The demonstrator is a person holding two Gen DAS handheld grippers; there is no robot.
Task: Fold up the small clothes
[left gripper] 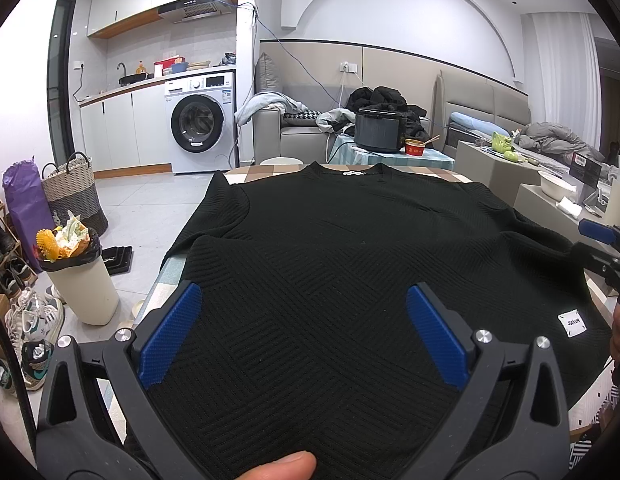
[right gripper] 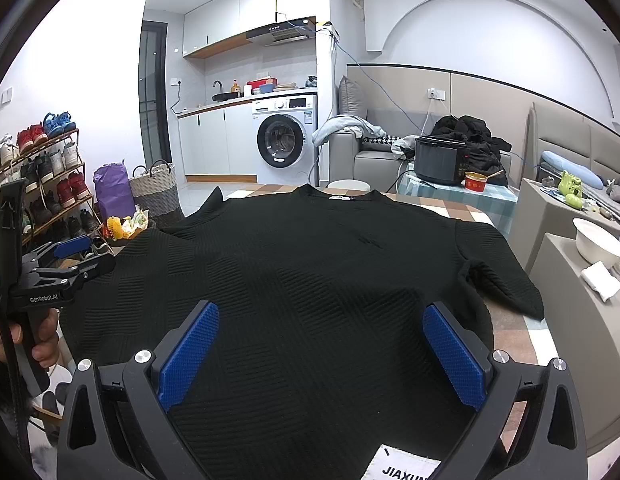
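Lying flat on the desk [right gripper: 514,330], a black sweater [left gripper: 342,240] spreads out collar-far.
Left claw [left gripper: 304,330] and right claw [right gripper: 322,354] hover above its near hem, both spread wide; a white label [right gripper: 406,466] is cut off.

I see a black sweater [left gripper: 330,248] with a woven chevron texture and a white hem tag [left gripper: 572,323] in black lettering; my grippers' pads [right gripper: 190,356] are dimpled blue on black frames, and the tabletop [right gripper: 462,212] is brown-and-cream checked
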